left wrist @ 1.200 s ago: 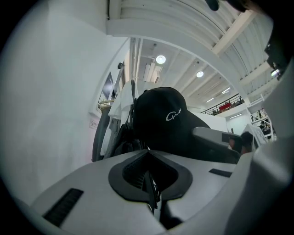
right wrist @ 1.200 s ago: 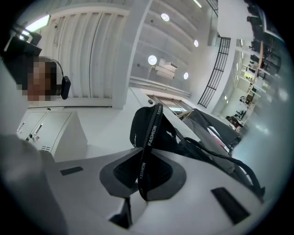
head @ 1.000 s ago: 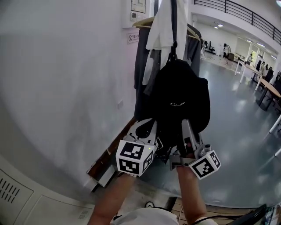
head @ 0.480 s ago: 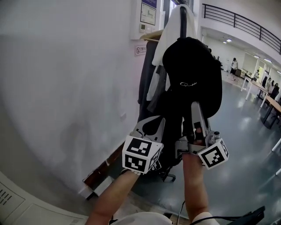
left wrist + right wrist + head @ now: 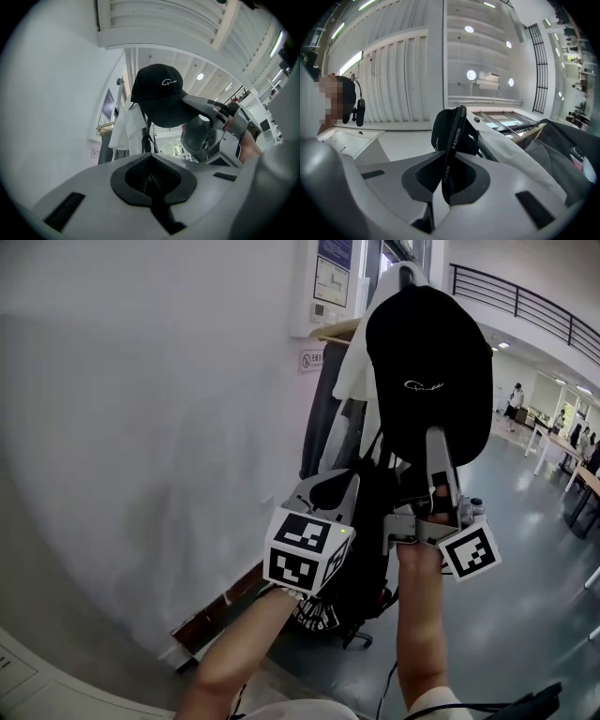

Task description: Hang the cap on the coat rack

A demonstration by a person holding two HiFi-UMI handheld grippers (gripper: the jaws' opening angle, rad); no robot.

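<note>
The right tongs (image 5: 438, 439) are clenched on the edge of the black cap (image 5: 427, 371), holding it high against the top of the coat rack (image 5: 404, 276), beside a hanging white shirt (image 5: 352, 371). The left tongs (image 5: 330, 493) are closed on nothing, lower down and just beside the right ones.

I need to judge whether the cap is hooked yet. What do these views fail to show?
1. Peg: in the head view the black cap, held by the right claw, covers the top of the coat rack; the left gripper view shows only the cap's outside. Hooked or not: cannot tell.
2. Rack foot: head view, the black bag hides it.
3. Wall sign print: head view, too small.
</note>
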